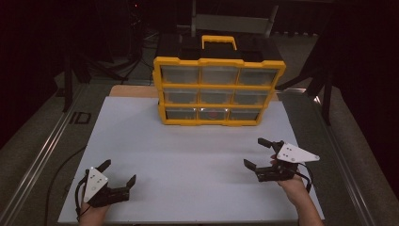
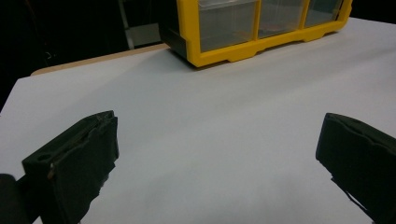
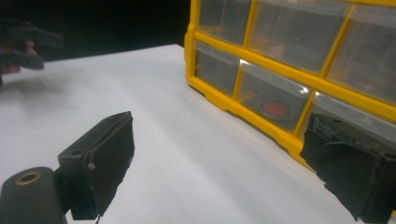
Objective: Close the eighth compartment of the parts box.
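Note:
A yellow organiser [image 1: 216,89] with clear drawers and a yellow handle on its black top stands at the far middle of the white table [image 1: 188,155]. One bottom drawer holds something red [image 3: 275,108]. My left gripper [image 1: 119,172] rests open near the front left corner, nothing between its jaws; in the left gripper view the organiser [image 2: 261,28] lies far ahead. My right gripper [image 1: 256,151] is open at the front right, empty, and its own view faces the organiser's lower drawers [image 3: 289,60]. My left gripper [image 3: 23,44] is seen far off there.
The white table sits on a grey floor with metal rails [image 1: 37,155] at its left and right. Dark stands and cables [image 1: 94,61] surround the back. A wooden strip [image 1: 134,91] edges the table's far left.

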`<action>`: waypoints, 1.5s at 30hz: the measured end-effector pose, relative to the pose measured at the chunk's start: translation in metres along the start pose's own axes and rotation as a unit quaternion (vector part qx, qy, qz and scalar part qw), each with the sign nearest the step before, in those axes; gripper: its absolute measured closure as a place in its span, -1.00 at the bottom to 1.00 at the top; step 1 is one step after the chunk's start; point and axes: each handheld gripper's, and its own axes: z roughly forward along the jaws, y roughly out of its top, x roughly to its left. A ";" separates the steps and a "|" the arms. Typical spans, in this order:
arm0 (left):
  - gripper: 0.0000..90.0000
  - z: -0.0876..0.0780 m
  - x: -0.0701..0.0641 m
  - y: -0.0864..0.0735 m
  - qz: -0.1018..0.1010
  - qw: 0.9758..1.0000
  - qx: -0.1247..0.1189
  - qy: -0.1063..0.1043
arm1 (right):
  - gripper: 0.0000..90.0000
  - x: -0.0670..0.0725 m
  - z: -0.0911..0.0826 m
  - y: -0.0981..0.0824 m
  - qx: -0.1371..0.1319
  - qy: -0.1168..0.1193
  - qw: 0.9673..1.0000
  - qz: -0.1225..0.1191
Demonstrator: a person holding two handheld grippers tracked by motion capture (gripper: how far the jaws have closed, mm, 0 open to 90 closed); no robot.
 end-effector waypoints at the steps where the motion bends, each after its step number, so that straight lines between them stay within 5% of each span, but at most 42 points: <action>1: -0.99 0.000 0.000 0.000 0.001 1.000 0.000 0.000 | -0.80 0.000 -0.001 -0.003 0.001 -0.003 1.000 -0.001; 23: -0.99 -0.001 0.000 0.000 0.000 1.000 -0.001 -0.001 | -0.78 0.000 -0.014 -0.062 0.028 -0.031 0.999 0.017; 35: -0.99 -0.002 0.001 -0.001 0.001 1.000 0.000 -0.001 | -0.78 0.002 -0.007 -0.070 0.038 -0.053 0.997 0.030; 45: -0.99 -0.001 0.001 -0.001 -0.003 1.000 0.001 -0.002 | -0.78 0.003 -0.001 -0.072 0.059 -0.069 0.996 0.018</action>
